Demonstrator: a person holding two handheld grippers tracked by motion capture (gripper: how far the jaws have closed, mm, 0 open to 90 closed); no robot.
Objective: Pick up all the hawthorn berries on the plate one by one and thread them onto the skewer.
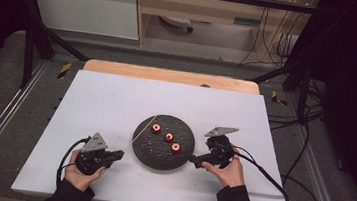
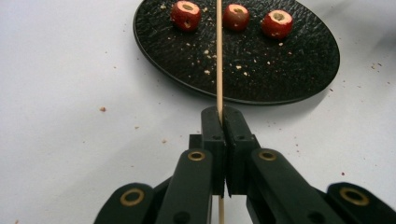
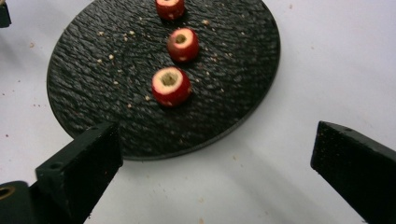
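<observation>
The left gripper (image 2: 223, 122) clamps a wooden skewer (image 2: 218, 56) pointing over a black plate (image 1: 147, 152) of three red fruits (image 3: 171, 86); the right gripper (image 3: 212, 161) gapes wide beside it.

Three cored red fruits (image 3: 171, 87) in a row on a black plate (image 3: 93, 70), tongs (image 3: 215, 158) wide apart.

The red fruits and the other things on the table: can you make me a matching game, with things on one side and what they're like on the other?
Things:
1. red fruits
2. plate
3. wooden skewer
4. right hand-held gripper

What they're like:
A. open, beside the plate
B. black, round, with crumbs on it
C. cored, three in a row
D. thin, clamped in the left hand-held gripper

Pairs: 1-C, 2-B, 3-D, 4-A
</observation>
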